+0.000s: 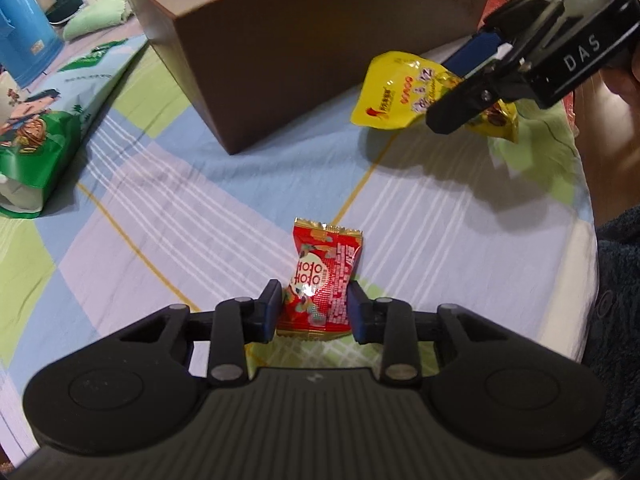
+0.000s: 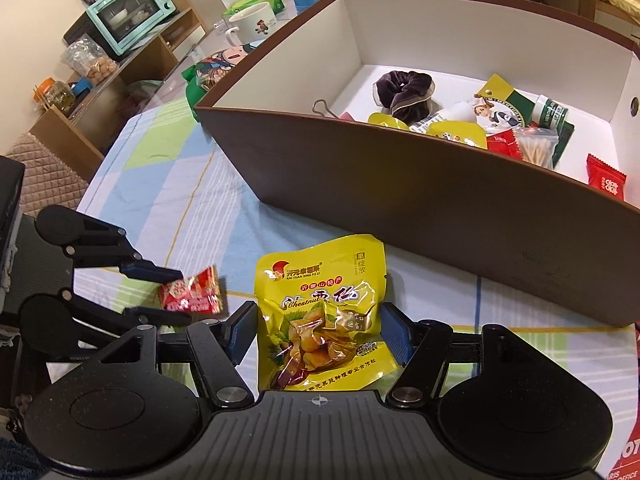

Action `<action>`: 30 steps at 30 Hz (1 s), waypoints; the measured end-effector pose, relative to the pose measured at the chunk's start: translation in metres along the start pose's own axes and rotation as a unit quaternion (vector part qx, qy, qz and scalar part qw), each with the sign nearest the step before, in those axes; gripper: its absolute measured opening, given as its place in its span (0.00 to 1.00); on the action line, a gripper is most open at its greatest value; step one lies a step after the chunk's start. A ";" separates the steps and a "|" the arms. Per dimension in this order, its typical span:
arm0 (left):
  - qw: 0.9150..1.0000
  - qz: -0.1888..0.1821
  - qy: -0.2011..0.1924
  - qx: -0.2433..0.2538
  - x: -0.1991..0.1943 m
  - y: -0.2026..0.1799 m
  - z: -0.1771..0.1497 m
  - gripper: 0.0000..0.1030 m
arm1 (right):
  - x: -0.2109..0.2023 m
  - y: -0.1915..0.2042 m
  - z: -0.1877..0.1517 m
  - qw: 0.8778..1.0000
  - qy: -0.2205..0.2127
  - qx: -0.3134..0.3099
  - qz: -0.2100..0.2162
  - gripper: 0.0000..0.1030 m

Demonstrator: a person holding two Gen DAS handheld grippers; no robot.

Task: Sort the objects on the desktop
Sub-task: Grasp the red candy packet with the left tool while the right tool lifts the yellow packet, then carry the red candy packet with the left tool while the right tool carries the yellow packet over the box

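Left gripper (image 1: 314,312) clamped on red candy (image 1: 322,280), low over the cloth. Right gripper (image 2: 318,330) clamped on yellow pouch (image 2: 320,312), lifted near the box (image 2: 400,200). Carry both above the wall before releasing (box already has items), pouch first.

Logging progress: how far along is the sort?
Done: the brown box already holds a scrunchie, toothpicks and red sachets. In hand: left gripper shut on the red candy packet, right gripper on the yellow chestnut pouch. Left: dropping both in.
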State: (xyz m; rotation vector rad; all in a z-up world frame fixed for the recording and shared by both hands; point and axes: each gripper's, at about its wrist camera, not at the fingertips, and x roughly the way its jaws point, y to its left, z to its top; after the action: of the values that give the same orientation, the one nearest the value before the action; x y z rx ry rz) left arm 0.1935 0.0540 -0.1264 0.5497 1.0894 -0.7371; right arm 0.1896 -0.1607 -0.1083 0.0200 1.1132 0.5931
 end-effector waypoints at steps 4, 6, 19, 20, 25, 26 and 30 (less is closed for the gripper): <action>1.000 0.017 -0.007 -0.005 -0.012 -0.001 0.005 0.28 | -0.006 -0.001 -0.001 1.000 0.000 -0.010 0.003 0.63; 1.000 0.025 -0.011 -0.007 -0.019 -0.001 0.008 0.28 | -0.010 0.000 -0.001 1.000 0.000 -0.017 0.007 0.63; 0.996 0.063 -0.056 -0.006 -0.077 -0.004 0.043 0.28 | -0.073 -0.005 0.019 0.994 -0.034 -0.095 0.037 0.63; 0.996 0.065 -0.060 -0.005 -0.081 -0.004 0.048 0.28 | -0.078 -0.008 0.021 0.994 -0.037 -0.098 0.039 0.63; 0.994 0.075 -0.082 0.003 -0.098 -0.006 0.078 0.28 | -0.104 -0.026 0.038 0.992 -0.060 -0.104 0.047 0.63; 0.993 0.077 -0.086 0.006 -0.100 -0.006 0.086 0.28 | -0.109 -0.031 0.042 0.991 -0.065 -0.104 0.048 0.63; 0.991 0.085 -0.100 0.022 -0.106 -0.008 0.117 0.28 | -0.126 -0.051 0.063 0.990 -0.084 -0.105 0.045 0.63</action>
State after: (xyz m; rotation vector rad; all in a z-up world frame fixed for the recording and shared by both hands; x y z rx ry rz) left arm 0.2275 -0.0078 0.0151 0.5851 0.8319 -0.6526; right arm 0.2265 -0.2446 0.0105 -0.0616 0.8867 0.7733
